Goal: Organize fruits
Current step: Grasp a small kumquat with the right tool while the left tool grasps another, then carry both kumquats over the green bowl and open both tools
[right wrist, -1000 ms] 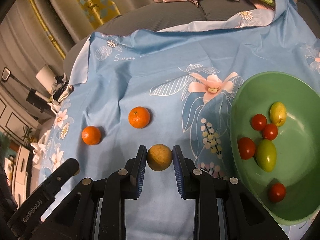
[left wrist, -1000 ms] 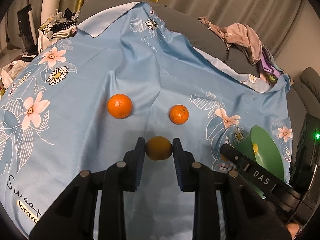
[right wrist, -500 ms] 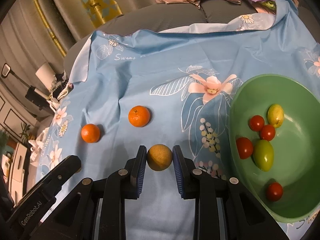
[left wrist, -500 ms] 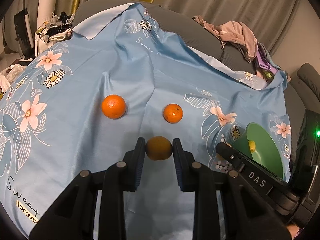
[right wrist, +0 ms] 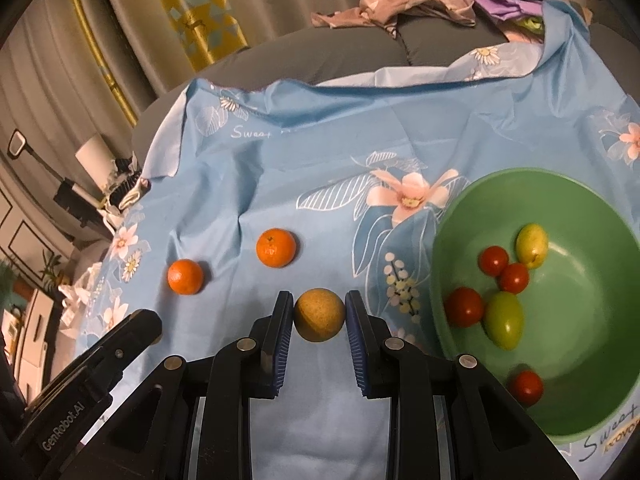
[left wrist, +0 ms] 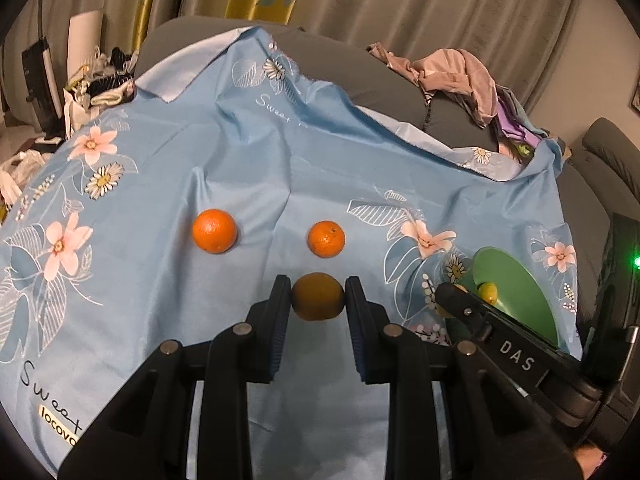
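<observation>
Fruit for sorting shows first in the left wrist view. A dull orange fruit (left wrist: 318,298), round and darker than the others, sits clamped between the jaws of the left gripper (left wrist: 318,299), above the blue floral cloth (left wrist: 248,168). Beyond it two bright oranges lie on the cloth well apart, one to the left (left wrist: 214,231) and one almost straight ahead (left wrist: 326,239). At the right edge the green bowl (left wrist: 516,280) is partly hidden behind the right gripper. Against a second ago, both oranges sit lower and further left in this view, more curtain shows on top, and the grip is unchanged.

In the right wrist view, the right gripper (right wrist: 319,314) has its jaws closed on a yellow-brown fruit (right wrist: 319,314) with a rough matte skin, held over the cloth just left of the bowl (right wrist: 580,216). Inside the bowl lie red tomatoes (right wrist: 464,306), a green fruit (right wrist: 504,320) and a yellowish one (right wrist: 531,245). This view has barely changed.
</observation>
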